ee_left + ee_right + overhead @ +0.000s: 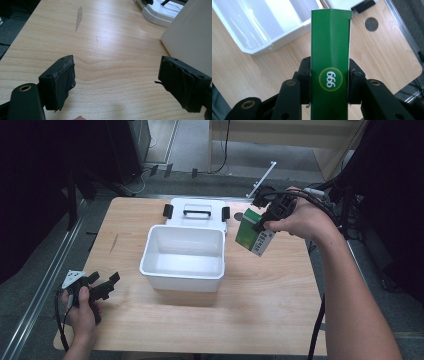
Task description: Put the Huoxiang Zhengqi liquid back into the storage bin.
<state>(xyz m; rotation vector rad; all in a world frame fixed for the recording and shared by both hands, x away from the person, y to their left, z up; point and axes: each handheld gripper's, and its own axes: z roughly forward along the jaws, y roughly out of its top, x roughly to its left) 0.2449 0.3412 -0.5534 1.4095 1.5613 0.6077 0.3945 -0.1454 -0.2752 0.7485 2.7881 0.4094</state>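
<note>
My right gripper (261, 226) is shut on a green and white box (252, 235) marked "999" and holds it in the air just right of the white bin (183, 270). In the right gripper view the green box (330, 57) stands between the two jaws, with the bin (259, 32) below and to the left. My left gripper (107, 285) rests low near the table's front left corner, open with nothing in it. The left gripper view has its pads (63, 80) wide apart over bare wood, the bin's wall (190, 42) to the right.
The bin's white lid (197, 212), with a handle and black clips, lies flat behind the bin. A round hole (371, 24) in the wooden tabletop (260, 310) sits near the far right edge. Cables trail off the right side.
</note>
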